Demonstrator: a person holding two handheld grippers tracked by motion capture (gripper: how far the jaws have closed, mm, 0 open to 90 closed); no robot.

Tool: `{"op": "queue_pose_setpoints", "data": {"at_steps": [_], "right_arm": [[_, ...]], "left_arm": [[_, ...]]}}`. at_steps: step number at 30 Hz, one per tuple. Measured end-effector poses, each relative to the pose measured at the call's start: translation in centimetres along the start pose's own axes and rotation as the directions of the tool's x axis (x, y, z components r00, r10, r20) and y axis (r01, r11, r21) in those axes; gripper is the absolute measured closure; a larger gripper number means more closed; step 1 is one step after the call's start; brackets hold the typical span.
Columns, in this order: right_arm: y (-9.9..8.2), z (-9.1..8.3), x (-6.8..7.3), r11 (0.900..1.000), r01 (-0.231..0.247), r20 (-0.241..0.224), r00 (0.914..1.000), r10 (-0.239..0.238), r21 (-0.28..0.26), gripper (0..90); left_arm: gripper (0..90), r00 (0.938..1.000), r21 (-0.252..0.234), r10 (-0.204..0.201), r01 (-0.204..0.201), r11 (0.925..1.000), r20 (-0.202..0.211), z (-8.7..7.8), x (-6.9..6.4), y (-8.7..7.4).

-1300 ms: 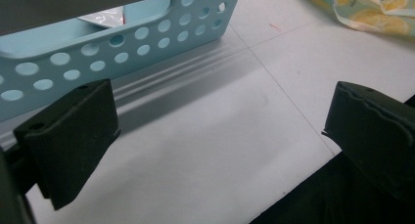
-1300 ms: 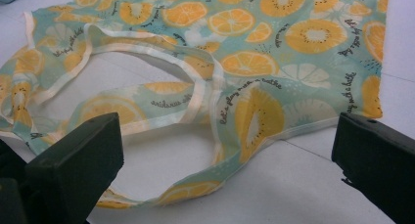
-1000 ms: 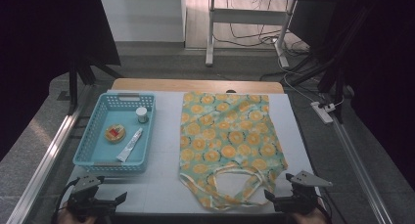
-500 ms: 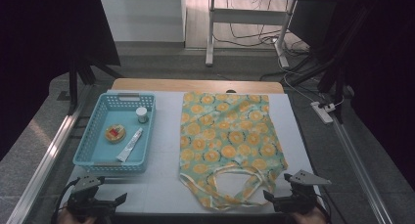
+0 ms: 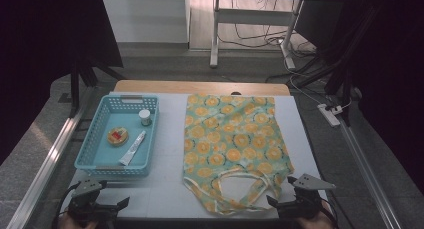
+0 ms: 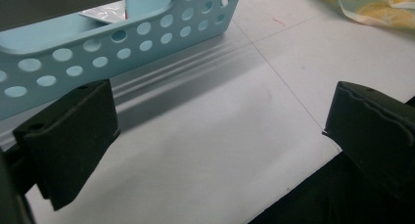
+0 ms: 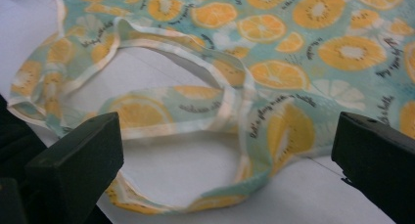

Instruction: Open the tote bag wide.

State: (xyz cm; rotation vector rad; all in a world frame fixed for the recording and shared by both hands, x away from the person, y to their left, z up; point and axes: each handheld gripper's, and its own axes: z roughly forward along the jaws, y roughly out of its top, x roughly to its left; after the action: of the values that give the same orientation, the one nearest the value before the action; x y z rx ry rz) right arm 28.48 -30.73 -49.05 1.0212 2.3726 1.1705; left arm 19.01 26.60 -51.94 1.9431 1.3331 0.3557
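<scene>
White table carries a blue basket on the left and an orange-print tote bag laid flat on the right, handles toward the person, probably for easy reach. Basket holds a tube, a small jar and a round tin. Left hand-held gripper sits at the near edge, jaws wide, empty. Right hand-held gripper is also wide and empty, just beside the bag handles, likely lining up to grab them.
</scene>
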Motion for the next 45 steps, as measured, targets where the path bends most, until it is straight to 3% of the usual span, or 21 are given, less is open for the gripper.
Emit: {"op": "queue_pose_setpoints", "data": {"at_steps": [8,18,26,34,39,43,45], "right_arm": [[0.3,0.5,0.5,1.0,0.001,-0.047,0.9989,-0.001,0.004,0.0],[1.5,1.8,2.4,0.9973,0.06,-0.066,0.9962,-0.057,0.043,0.0],[1.8,2.3,3.1,0.997,0.055,-0.115,0.9922,-0.049,0.053,0.0],[2.8,4.3,5.4,0.9868,0.133,-0.189,0.9754,-0.114,0.093,0.0],[3.2,5.2,6.2,0.9821,0.158,-0.21,0.9686,-0.133,0.103,0.0],[3.9,6.2,7.3,0.9747,0.198,-0.251,0.9535,-0.167,0.104,1.7],[4.1,6.4,7.6,0.9726,0.207,-0.254,0.9513,-0.174,0.107,1.7]], "left_arm": [[0.0,1.0,-0.002,-0.003,0.003,1.0,0.004,0.0,0.0,0.0],[0.0,1.0,-0.001,-0.002,0.002,1.0,0.004,0.0,0.0,0.0],[0.0,1.0,0.003,0.002,-0.002,1.0,0.002,0.0,0.0,0.0],[0.0,1.0,0.004,0.002,-0.002,1.0,0.002,0.1,0.0,0.0],[0.0,1.0,0.003,0.002,-0.002,1.0,0.003,0.1,0.0,0.0],[0.0,1.0,0.003,0.004,-0.004,1.0,0.002,0.1,0.0,0.0],[0.0,1.0,0.003,0.003,-0.003,1.0,0.003,0.1,0.0,0.0]]}}
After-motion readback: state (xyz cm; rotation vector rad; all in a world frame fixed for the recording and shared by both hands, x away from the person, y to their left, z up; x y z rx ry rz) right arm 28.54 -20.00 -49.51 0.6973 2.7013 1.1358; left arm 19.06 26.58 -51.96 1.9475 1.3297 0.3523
